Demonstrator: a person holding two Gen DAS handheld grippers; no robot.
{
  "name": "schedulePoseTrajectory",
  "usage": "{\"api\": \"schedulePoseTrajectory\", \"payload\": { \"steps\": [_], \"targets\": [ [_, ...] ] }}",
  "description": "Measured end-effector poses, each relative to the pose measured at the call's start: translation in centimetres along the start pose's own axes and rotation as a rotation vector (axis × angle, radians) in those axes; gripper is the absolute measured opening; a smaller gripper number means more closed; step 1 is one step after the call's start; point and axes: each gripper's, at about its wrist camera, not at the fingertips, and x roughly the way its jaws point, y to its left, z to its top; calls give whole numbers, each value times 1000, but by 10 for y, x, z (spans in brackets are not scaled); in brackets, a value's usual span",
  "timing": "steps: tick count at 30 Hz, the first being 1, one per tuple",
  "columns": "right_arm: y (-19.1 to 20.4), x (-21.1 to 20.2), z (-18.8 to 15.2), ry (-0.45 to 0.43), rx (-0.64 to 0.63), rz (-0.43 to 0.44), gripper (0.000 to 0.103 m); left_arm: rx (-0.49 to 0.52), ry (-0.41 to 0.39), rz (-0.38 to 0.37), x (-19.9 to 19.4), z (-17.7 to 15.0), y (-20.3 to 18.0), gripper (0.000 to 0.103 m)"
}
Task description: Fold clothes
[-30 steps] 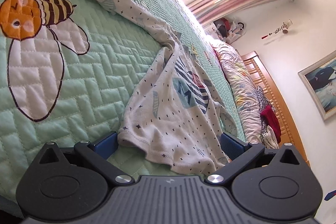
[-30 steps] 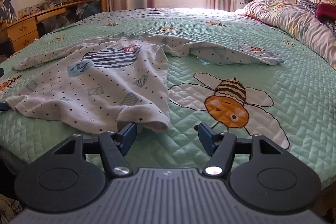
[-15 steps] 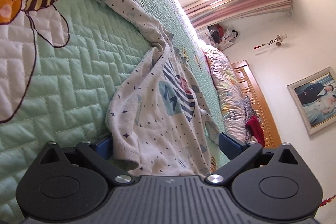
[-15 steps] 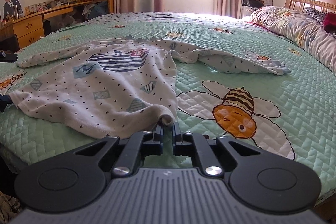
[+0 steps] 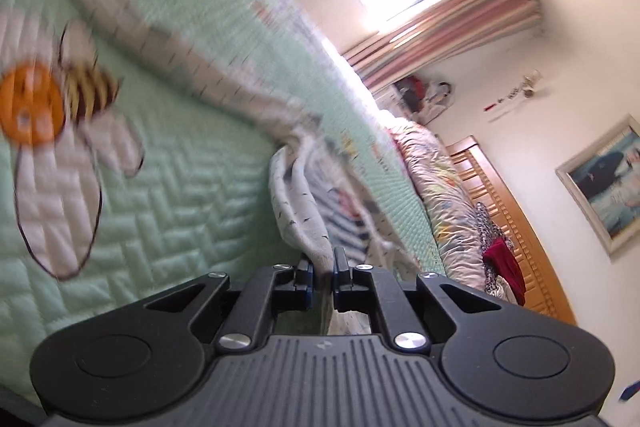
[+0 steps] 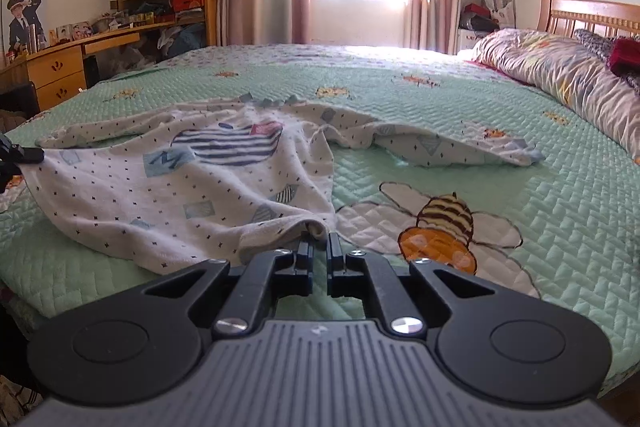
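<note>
We've got the white patterned shirt (image 6: 168, 187) by both bottom corners here, spread front-up on the green quilted bedspread (image 6: 540, 211), its striped print facing the ceiling. Our right gripper (image 6: 318, 247) has its jaws drawn together on the near hem corner, a small roll of fabric pinched between the blue-edged fingers (image 6: 306, 255) and raised a little off the quilt. Our left gripper (image 5: 323, 263) is clamped on the opposite hem corner, cloth rising in a fold straight out from between its jaws; in the right wrist view it shows as a dark shape at the far left edge, with the hem running taut from it. That's the point of holding both corners: the bottom edge stays straight, so the body should lift as one sheet rather than bunching. One long sleeve (image 6: 440, 147) trails off to the right across the bedspread, just beyond the embroidered bee (image 6: 440, 227); the other lies out toward the left. The left view is blurred, so fine detail there is lost. We judge the fold is only beginning — next comes carrying the hem up toward the collar, and the loose sleeves may drag or twist if they aren't tucked.
</note>
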Motion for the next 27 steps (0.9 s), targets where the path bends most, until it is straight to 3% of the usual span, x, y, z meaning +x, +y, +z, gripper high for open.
{"api": "schedulePoseTrajectory", "payload": {
  "steps": [3,5,9,11,14,16,17,20,22,25,27],
  "targets": [
    [0,-20,10,-55,-5,17,6,21,-21,-1,-14,4,-8,8],
    [-1,-24,13,-50,-9,27,6,-18,-11,40,-11,3,6,9],
    [-11,6,-5,189,47,14,11,-125,80,124,4,-14,47,13],
    [-20,6,-14,234,122,22,14,-115,85,166,2,-21,54,16],
    [-32,-12,-12,151,197,39,40,-129,50,148,-5,-18,58,20],
    [-43,-23,-7,65,258,31,66,-129,36,145,-7,-14,59,24],
    [-49,-24,-4,43,298,31,68,-129,36,147,-6,-13,59,26],
    [-72,-7,-3,81,465,84,69,-132,44,155,-4,-12,62,28],
    [-81,16,-8,165,552,134,66,-135,59,152,-1,-16,64,29],
    [-79,46,-19,254,592,178,57,-144,71,138,2,-18,67,33],
    [-72,53,-23,243,590,187,57,-155,78,126,5,-16,69,36]
  ]
}}
